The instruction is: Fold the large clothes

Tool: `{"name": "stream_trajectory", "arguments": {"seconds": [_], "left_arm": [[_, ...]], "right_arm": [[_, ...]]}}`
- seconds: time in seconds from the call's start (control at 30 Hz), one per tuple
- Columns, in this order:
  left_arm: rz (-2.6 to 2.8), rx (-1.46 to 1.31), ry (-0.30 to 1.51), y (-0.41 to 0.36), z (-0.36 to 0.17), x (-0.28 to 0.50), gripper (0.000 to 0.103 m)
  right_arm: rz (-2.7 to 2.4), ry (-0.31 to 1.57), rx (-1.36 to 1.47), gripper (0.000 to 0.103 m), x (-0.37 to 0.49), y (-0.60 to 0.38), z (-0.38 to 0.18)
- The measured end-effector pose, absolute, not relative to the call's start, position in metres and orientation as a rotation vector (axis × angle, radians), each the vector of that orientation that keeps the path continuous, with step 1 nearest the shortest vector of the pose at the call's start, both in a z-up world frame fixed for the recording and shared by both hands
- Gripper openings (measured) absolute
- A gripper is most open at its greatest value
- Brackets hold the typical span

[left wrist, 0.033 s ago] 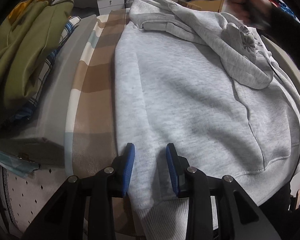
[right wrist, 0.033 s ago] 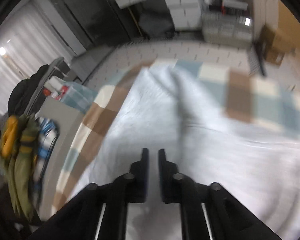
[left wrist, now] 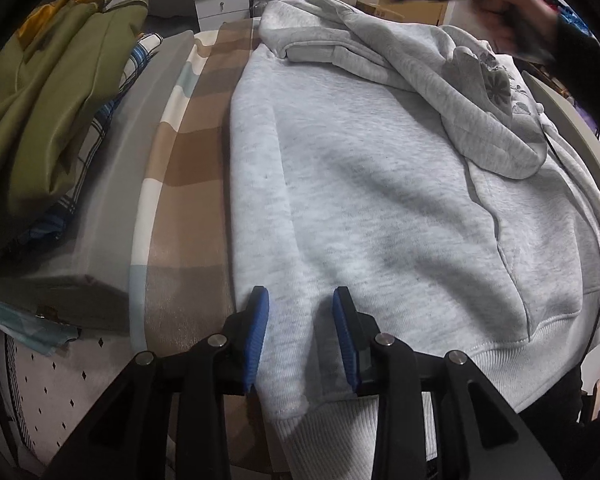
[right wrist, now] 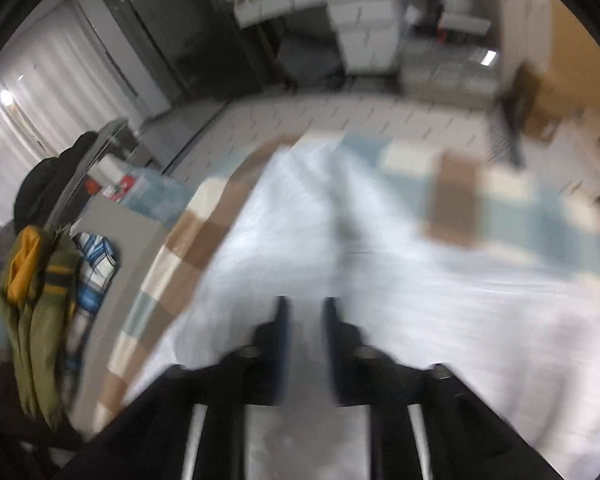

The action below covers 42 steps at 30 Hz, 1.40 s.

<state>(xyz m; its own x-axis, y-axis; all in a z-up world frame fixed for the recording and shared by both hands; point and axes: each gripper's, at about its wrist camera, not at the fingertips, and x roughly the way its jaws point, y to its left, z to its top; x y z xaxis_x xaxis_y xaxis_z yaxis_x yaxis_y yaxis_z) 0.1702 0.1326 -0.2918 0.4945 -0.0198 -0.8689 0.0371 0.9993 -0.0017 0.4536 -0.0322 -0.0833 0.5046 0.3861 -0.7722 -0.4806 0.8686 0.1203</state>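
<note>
The left claw [left wrist: 298, 336] is low over the near edge of the grey hoodie [left wrist: 380, 208]. Its jaws are opening, and its two blue pads [left wrist: 256, 340] stand on both sides of a raised fold of the fabric just above the ribbed hem [left wrist: 328, 436]. The left pad seems to touch the cloth at the hoodie's left edge, but the right pad stands a little apart from it, so the cloth is between the jaws and is not pinched.

The right claw [right wrist: 304, 344] is strongly blurred. Its jaws are opening too, with a clear gap between the fingers, and nothing is between them; only the pale cloth lies below. In the left wrist view, the person's right hand [left wrist: 516, 20] with this claw is seen as a dark blur above the far right corner of the hoodie.

The hoodie lies spread flat on the surface, which carries a checked cloth [left wrist: 188, 184] in brown, cream and pale blue. One sleeve is folded across the far end, and the hood [left wrist: 492, 120], with a flower print, is turned onto the body at the right. On the left, beside the surface, lies an olive-green garment [left wrist: 48, 100] on top of a blue plaid fabric [left wrist: 96, 136].
</note>
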Motion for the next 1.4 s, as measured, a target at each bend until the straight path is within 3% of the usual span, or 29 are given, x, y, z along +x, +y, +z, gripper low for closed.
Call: {"name": "stream_trajectory", "arguments": {"seconds": [0.03,0.13,0.23,0.33,0.5,0.63,0.73,0.83,0.93,1.2,1.4], "left_arm": [[-0.028,0.03,1.054,0.131,-0.292,0.17,0.029],[-0.004,0.04,1.059,0.129,-0.291,0.17,0.032],[0.044,0.042,1.073,0.131,-0.29,0.168,0.043],[0.078,0.01,1.086,0.136,-0.288,0.163,0.045],[0.107,0.01,1.076,0.142,-0.287,0.15,0.045],[0.068,-0.065,1.085,0.151,-0.29,0.144,0.046],[-0.017,-0.152,1.113,0.156,-0.294,0.141,0.047],[-0.125,-0.187,1.109,0.154,-0.29,0.132,0.049],[-0.215,-0.269,1.115,0.158,-0.294,0.126,0.066],[-0.372,-0.561,1.131,0.183,-0.306,0.116,0.067],[-0.392,-0.528,1.104,0.17,-0.303,0.113,0.067]], "right_arm": [[0.442,0.854,-0.143,0.073,0.453,-0.064,-0.082],[0.199,0.827,-0.16,0.073,0.468,-0.139,-0.089],[0.091,0.982,-0.028,0.073,0.499,-0.201,-0.142],[0.038,1.163,0.015,0.056,0.519,-0.226,-0.222],[0.075,1.101,0.064,0.056,0.485,-0.225,-0.247],[0.225,0.973,0.062,0.06,0.402,-0.237,-0.226],[0.285,0.909,-0.019,0.079,0.331,-0.245,-0.226],[0.387,0.909,0.002,0.079,0.259,-0.268,-0.259],[0.467,0.993,0.131,0.079,0.221,-0.306,-0.303],[0.56,1.069,0.542,0.08,0.192,-0.332,-0.403],[0.535,1.115,0.664,0.081,0.225,-0.327,-0.456]]}}
